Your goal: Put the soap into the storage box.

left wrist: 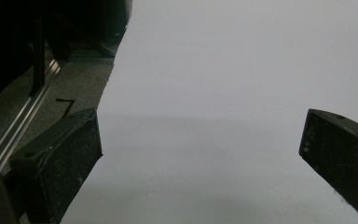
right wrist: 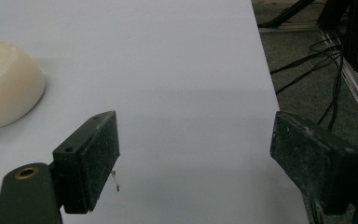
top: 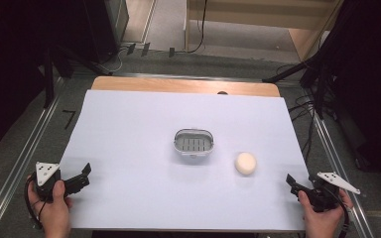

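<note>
Looking down from the high view, we see a white sheet point(top: 129, 148) covering the table, with a cream-coloured round soap point(top: 245, 163) lying right of the sheet's middle, towards its near right corner. Just beside it, to the left and a little farther from the near edge, sits a small grey oval soap dish point(top: 194, 142) with a slotted floor; the two are close but apart.

The right gripper point(top: 293, 184) rests at the near right corner of the sheet, held in the person's right hand point(top: 322, 218). Its jaws are released, standing apart with only bare sheet between them, and in the right gripper view point(right wrist: 193, 154) the soap point(right wrist: 7, 84) lies ahead and off to the left of them, untouched.

The left gripper point(top: 82, 176) sits at the near left corner, held in the left hand point(top: 54, 210), well apart from both soap and dish. In the left gripper view point(left wrist: 200, 149) its jaws are likewise released and wide, straddling the sheet's left edge with nothing between them.
</note>
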Demonstrator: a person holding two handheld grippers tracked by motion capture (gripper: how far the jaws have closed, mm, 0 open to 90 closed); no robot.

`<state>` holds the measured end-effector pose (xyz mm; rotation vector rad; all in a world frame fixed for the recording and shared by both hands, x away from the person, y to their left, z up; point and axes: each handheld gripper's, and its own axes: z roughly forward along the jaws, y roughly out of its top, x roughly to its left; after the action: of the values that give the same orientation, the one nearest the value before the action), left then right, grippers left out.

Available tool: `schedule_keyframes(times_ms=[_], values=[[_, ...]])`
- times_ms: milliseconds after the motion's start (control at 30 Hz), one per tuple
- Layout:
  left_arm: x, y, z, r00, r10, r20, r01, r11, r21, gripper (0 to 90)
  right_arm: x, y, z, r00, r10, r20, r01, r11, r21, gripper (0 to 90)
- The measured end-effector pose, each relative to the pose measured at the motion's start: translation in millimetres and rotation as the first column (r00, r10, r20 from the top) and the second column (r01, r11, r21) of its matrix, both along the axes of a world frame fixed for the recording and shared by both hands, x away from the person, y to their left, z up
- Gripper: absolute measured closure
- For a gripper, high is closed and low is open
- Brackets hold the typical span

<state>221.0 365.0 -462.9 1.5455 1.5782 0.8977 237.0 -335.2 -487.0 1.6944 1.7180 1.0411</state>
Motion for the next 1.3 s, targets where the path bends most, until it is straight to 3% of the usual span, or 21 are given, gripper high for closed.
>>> schedule_keyframes(times_ms=[200, 367, 400, 533, 700, 933, 1100, 1133, 1300], values=[[0.3, -2.7, -0.2, 1.0000, -0.008, -0.004, 0.008, 0.9997, 0.023, 0.0, -0.8, 5.4, 4.5, 0.9997, 0.023, -0.003, -0.023, 1.000, 0.009, 17.3], [0.8, -1.8, -0.2, 0.9997, -0.020, -0.010, 0.020, 0.9997, 0.015, 0.0, -0.1, 10.7, 10.9, 0.9987, 0.051, -0.007, -0.051, 0.999, -0.009, 16.9], [0.8, -1.9, -0.2, 0.9995, -0.028, -0.011, 0.028, 0.9995, 0.017, 0.0, 0.8, 13.7, 14.2, 0.9974, 0.071, -0.013, -0.071, 0.997, 0.014, 16.3], [0.5, -3.7, -0.1, 0.9994, -0.033, -0.012, 0.033, 0.9988, 0.035, 0.0, 1.8, 20.9, 17.2, 0.9947, 0.100, -0.023, -0.100, 0.995, 0.017, 16.0], [0.2, -5.5, -0.2, 0.9995, -0.029, -0.012, 0.030, 0.9984, 0.048, 6.7, 5.4, 40.6, 23.7, 0.9904, 0.134, -0.034, -0.135, 0.990, -0.040, 14.3], [0.3, -4.6, -0.3, 0.9997, -0.020, -0.011, 0.020, 0.9990, 0.039, 6.7, 15.1, 71.3, 29.3, 0.9774, 0.205, -0.049, -0.207, 0.978, -0.032, 12.3], [0.3, -4.4, -0.4, 0.9999, -0.001, -0.012, 0.002, 0.9993, 0.036, 6.2, 20.5, 82.4, 28.7, 0.9722, 0.226, -0.060, -0.228, 0.973, -0.030, 11.0], [-0.7, -3.7, -0.2, 0.9998, 0.022, -0.002, -0.022, 0.9992, 0.034, 0.0, 23.3, 87.8, 28.3, 0.9685, 0.240, -0.065, -0.243, 0.969, -0.033, 10.4], [-0.1, -4.2, -0.3, 0.9998, 0.019, -0.009, -0.019, 0.9993, 0.034, 0.0, 28.4, 96.4, 27.1, 0.9635, 0.258, -0.071, -0.261, 0.965, -0.037, 9.9]])
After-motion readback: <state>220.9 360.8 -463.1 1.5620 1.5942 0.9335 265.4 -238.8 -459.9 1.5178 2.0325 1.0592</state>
